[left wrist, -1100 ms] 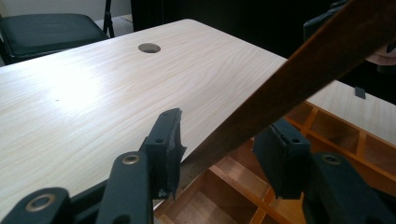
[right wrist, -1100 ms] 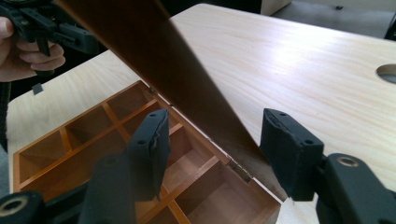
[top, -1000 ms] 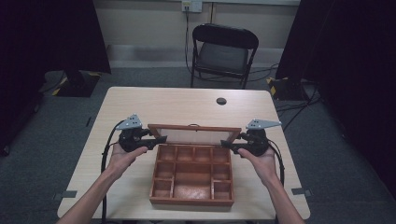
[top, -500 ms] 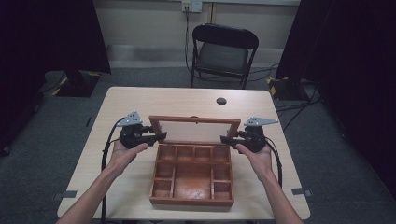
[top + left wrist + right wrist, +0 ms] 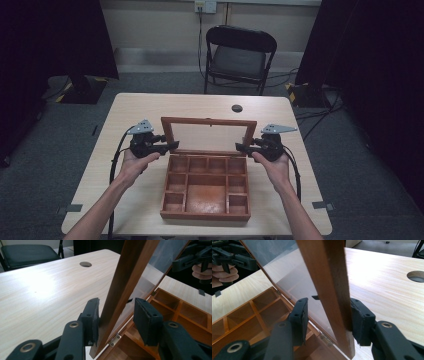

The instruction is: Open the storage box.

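Standing the glass lid (image 5: 208, 136) of a wooden box (image 5: 206, 186) upright with a gripper at each side of its frame.

The box sits near the front middle of the pale table (image 5: 150, 107), its lid raised on hinges at the back edge; the compartments inside, small squares around one large middle bay, hold nothing, and no label or writing can be read anywhere. The left gripper (image 5: 116, 315) straddles the lid's left frame bar: one pad touches the wood, the other stands clear of it, so the jaws are part open. The right gripper (image 5: 328, 318), whose jaws have just been closing, straddles the right frame bar with one pad against the wood and the other off the glass. A round hole (image 5: 237, 108) lies in the table beyond the lid, and a black chair (image 5: 239, 57) stands behind the table.
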A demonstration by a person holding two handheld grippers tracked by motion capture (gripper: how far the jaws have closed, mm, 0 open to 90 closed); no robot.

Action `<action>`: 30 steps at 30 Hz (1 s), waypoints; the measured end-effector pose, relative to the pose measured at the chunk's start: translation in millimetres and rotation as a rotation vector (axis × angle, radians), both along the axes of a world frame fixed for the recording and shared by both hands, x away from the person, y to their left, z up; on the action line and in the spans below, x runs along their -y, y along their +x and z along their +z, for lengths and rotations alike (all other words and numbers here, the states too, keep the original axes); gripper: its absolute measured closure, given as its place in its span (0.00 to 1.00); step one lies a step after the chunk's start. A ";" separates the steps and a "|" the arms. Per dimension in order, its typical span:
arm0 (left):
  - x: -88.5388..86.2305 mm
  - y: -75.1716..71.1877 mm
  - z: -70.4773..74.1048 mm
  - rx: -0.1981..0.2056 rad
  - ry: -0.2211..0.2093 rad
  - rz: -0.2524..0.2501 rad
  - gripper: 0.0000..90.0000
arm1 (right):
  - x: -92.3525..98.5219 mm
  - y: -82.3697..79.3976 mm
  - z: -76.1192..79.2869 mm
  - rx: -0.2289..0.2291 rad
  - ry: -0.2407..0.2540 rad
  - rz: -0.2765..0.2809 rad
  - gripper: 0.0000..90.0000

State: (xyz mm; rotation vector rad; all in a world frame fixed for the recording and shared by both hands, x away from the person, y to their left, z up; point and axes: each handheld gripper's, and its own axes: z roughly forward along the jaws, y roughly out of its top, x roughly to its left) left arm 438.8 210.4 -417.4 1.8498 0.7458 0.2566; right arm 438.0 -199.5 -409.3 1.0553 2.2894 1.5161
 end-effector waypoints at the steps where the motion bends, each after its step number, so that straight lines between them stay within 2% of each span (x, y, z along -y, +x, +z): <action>1: -0.1 0.3 -0.5 0.001 0.007 0.006 0.62 | -0.2 0.5 0.1 -0.001 -0.001 -0.001 0.59; 8: 0.3 5.1 -2.7 0.001 0.018 0.025 0.67 | -0.6 5.1 -1.2 0.002 0.008 -0.012 0.60; 15: -0.5 8.2 -4.5 -0.006 0.001 0.035 0.68 | -2.0 10.1 -1.3 0.001 0.005 -0.023 0.60; 17: -1.0 9.5 -4.9 -0.007 0.010 0.037 0.68 | -2.4 11.5 -1.5 0.003 0.000 -0.023 0.60; 19: -0.2 10.3 -6.2 -0.008 -0.003 0.043 0.68 | -2.8 12.9 -1.7 0.001 0.001 -0.028 0.60; 22: -1.8 11.5 -6.8 -0.007 0.008 0.040 0.69 | -3.2 15.0 -2.3 0.002 0.001 -0.030 0.61; 24: -3.2 12.2 -8.2 -0.022 0.005 0.041 0.70 | -4.2 16.7 -2.7 0.004 0.001 -0.032 0.61; 26: -4.0 13.0 -10.9 -0.027 0.028 0.041 0.70 | -5.5 19.0 -3.2 0.004 -0.003 -0.034 0.61; 30: -6.0 14.4 -15.8 -0.042 0.021 0.058 0.73 | -6.9 24.2 -6.5 0.002 0.008 -0.049 0.61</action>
